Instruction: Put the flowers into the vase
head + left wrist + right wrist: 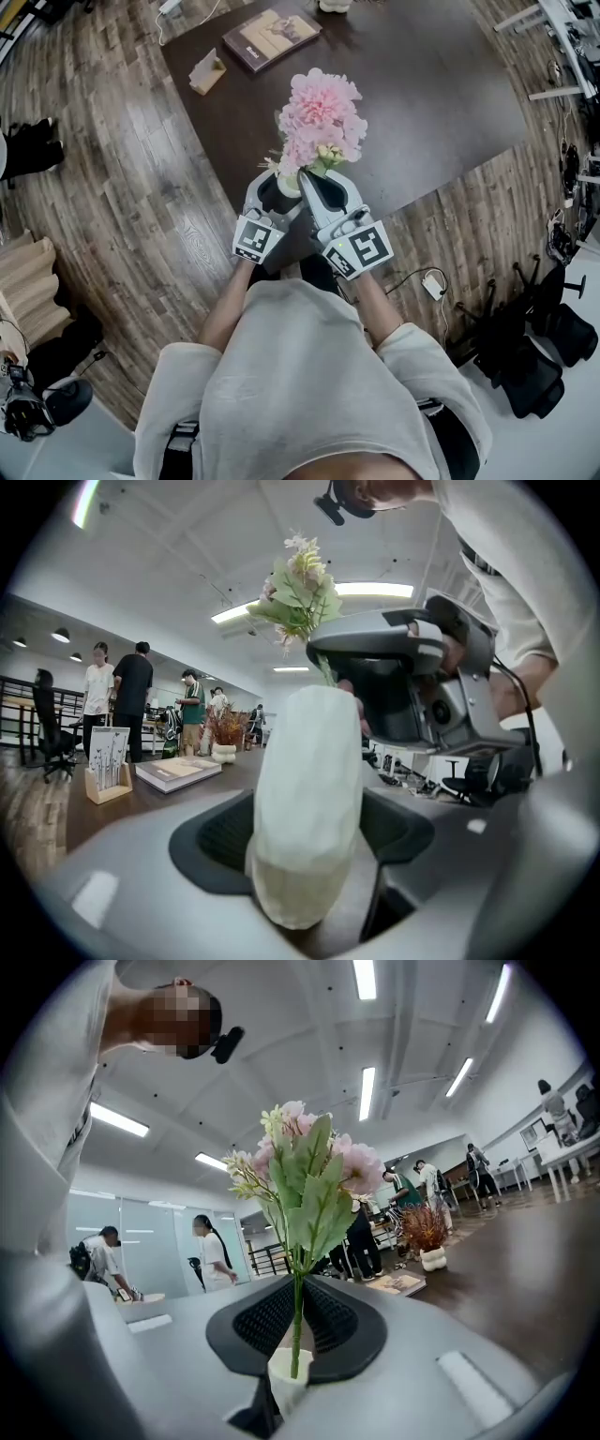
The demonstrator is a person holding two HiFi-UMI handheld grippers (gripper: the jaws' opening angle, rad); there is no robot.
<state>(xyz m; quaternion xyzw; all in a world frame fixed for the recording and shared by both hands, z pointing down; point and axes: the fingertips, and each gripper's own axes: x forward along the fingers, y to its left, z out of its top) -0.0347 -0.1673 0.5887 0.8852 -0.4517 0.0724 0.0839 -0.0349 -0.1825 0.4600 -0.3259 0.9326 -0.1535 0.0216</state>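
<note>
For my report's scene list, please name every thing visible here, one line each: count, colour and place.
rectangular wooden table: one, dark brown, ahead of the person
faceted ceramic vase: one, cream-white, at the table's near edge
artificial flower bunch: one, pink with green stem, stem in the vase's mouth
hardcover book: one, brown, table's far side
small wooden card stand: one, pale, left of the book
plug adapter: one, white, floor at right
bystanders: several, mixed clothing, far in the room
left gripper: one, grey, shut on the vase
right gripper: one, grey, shut on the flower stem
</note>
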